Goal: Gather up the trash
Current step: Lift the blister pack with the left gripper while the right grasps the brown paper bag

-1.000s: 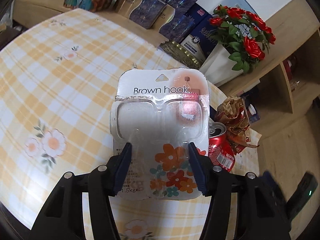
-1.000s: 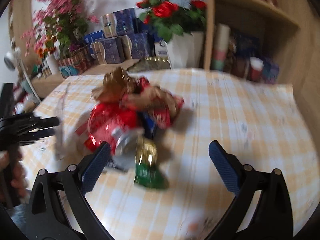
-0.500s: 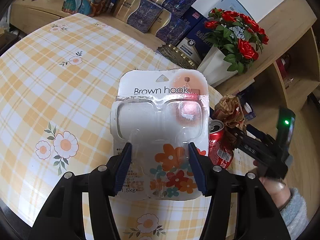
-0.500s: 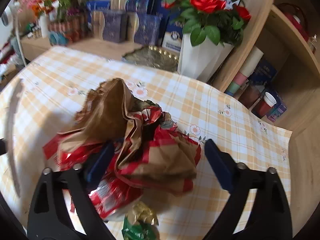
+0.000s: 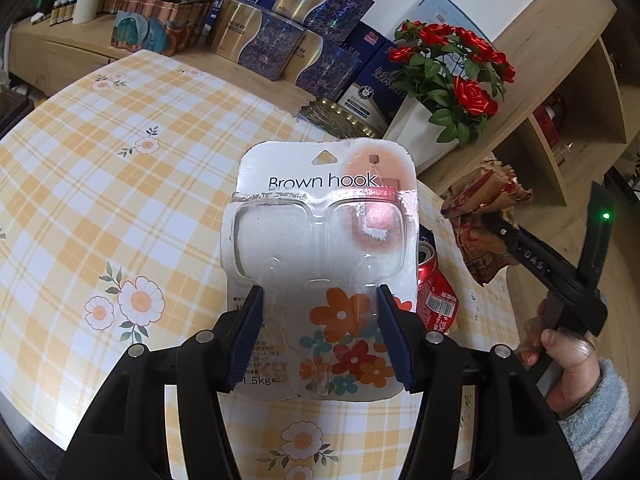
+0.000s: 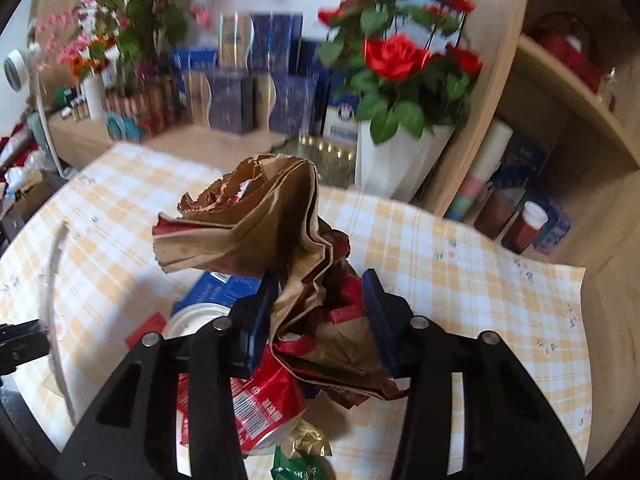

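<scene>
My left gripper (image 5: 320, 334) is shut on a "Brown hook" blister pack (image 5: 324, 220), held flat above the checked table (image 5: 120, 200). My right gripper (image 6: 320, 312) is shut on a crumpled brown and red paper bag (image 6: 260, 220) and holds it up over the trash pile; the bag also shows in the left wrist view (image 5: 480, 224). Under it lie a crushed red soda can (image 6: 256, 404), also in the left wrist view (image 5: 434, 292), a blue carton (image 6: 212, 288) and a green and gold wrapper (image 6: 300, 460).
A white vase of red roses (image 6: 400, 80) stands at the table's far edge beside a gold tray (image 6: 320, 156). Blue and gold gift boxes (image 5: 272, 40) line a low shelf. A wooden shelf unit (image 6: 560, 120) with cups stands to the right.
My right gripper has closed on the paper bag and lifted it off the pile. My left gripper still holds the blister pack and has barely moved.
</scene>
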Available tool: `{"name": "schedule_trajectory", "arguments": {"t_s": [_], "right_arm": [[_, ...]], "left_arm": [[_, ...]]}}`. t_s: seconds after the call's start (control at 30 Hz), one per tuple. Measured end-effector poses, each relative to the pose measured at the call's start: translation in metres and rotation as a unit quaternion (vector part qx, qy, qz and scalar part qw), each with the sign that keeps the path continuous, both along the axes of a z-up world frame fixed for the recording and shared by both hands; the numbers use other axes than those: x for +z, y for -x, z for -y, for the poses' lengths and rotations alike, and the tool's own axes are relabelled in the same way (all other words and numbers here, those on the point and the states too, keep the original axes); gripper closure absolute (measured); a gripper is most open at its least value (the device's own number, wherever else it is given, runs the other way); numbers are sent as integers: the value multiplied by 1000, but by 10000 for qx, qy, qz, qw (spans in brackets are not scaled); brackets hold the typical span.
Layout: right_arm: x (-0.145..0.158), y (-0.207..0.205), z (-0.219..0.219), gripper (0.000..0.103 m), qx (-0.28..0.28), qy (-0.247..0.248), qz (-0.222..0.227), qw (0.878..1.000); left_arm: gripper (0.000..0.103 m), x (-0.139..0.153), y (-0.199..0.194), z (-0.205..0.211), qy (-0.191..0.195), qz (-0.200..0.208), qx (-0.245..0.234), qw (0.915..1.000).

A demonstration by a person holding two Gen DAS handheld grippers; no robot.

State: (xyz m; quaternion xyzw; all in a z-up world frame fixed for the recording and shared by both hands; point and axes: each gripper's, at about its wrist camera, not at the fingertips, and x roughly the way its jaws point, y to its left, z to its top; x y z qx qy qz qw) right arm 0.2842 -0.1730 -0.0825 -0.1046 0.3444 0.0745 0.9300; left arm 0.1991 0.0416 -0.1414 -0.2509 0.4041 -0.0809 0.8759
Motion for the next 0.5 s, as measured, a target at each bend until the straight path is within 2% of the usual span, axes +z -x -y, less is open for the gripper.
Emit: {"name": "schedule_trajectory", "arguments": {"t_s": [0.03,0.07,0.1,0.5], "right_arm": [[5,8,2,59,11,-71,63,10000],[9,14,2,64,11,-121,94,9999],[12,19,3,76,2,-166,108,9998],[27,117,8,77,-42,-898,257,9956]], "left_arm": [[48,2,3,0,-14,28,-16,10000],[48,4,5,0,-18,50,-33,10000],[48,6,8,1,-17,70,-51,10000],[48,26,59,3,-118,313,-334,9989]]}}
